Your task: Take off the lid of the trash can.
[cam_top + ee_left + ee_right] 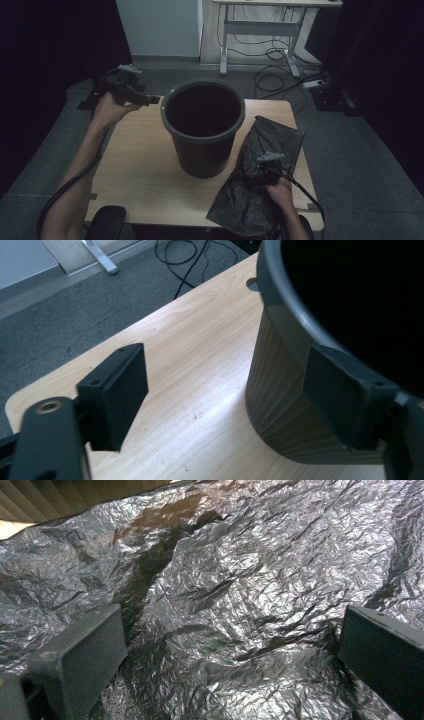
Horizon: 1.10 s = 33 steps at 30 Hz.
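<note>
Your left tongs (pixel 152 100) are held up at the far-left side of the bin (pixel 202 127), tips level with its rim and just beside it. In the left gripper view those tongs (pixel 235 395) stand spread wide, pinching nothing: one jaw hangs over bare wood, the other sits against the outside of the bin (pixel 280 405) just under the rim, though you cannot tell from that view whether it touches. The bin stands upright near the middle of the tabletop (pixel 140 165), its dark mouth open to the camera and nothing to be made out inside. Its ribbed wall rests flat on the tabletop (pixel 200 365). The black plastic bag (pixel 260 170) lies crumpled to the right of the bin, reaching from beside the bin's base to the near edge of the tabletop, where a corner hangs over. Your right hand (pixel 280 192) sits on the near part of that bag, to the right of the bin, with the right tongs (pixel 250 172) pointed down into the plastic. In the right gripper view these tongs (pixel 230 650) are also spread wide, both jaws low over the wrinkled bag (pixel 225 570), with a broad stretch of plastic between them and no fold pinched; whether the jaw tips press on the plastic cannot be told. The bin's ribbed wall (pixel 60 497) shows beyond the bag's far edge in that view.
</note>
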{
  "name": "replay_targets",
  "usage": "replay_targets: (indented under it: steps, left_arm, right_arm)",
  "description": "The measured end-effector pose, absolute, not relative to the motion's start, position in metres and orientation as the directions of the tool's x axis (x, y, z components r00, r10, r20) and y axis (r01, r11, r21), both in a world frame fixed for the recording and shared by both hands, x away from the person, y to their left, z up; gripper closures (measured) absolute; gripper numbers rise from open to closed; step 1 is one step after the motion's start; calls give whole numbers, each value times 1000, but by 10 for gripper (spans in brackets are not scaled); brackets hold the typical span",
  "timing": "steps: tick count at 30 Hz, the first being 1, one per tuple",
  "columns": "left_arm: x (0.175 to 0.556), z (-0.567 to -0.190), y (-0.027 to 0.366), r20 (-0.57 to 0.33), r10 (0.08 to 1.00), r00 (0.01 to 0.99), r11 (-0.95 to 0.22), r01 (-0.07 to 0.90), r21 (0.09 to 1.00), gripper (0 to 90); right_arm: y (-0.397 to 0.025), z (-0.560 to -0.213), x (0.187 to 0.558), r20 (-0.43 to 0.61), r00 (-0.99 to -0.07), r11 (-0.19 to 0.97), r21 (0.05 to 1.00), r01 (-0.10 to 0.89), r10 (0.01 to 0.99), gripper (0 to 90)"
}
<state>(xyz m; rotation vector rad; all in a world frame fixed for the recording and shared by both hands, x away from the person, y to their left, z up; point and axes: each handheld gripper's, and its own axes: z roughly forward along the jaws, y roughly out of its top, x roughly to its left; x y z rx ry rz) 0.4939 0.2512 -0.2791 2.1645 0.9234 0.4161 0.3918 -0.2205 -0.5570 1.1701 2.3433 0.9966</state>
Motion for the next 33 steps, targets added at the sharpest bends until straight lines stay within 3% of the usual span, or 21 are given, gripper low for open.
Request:
replay_targets:
  steps: [9, 19, 28, 30, 33]
  left_arm:
    - [508, -267, 232, -24, 710, 704, -469, 498, 730, 269]
    - [523, -270, 202, -3, 689, 724, -512, 489, 706, 336]
    - [533, -280, 179, 47, 675, 737, -575, 485, 659, 541]
    - [534, -281, 177, 50, 678, 733, -576, 488, 656, 676]
    - [535, -279, 176, 29, 680, 732, -567, 502, 653, 749]
  right_arm:
    - [-220, -557, 392, 10, -604, 416, 717, 560, 797, 0]
    - [-221, -557, 392, 10, -604, 416, 717, 560, 797, 0]
    - [-221, -557, 392, 10, -605, 417, 717, 559, 796, 0]
    - [-221, -557, 392, 10, -606, 417, 717, 559, 795, 0]
    - [-221, -557, 392, 9, -607, 419, 716, 558, 794, 0]
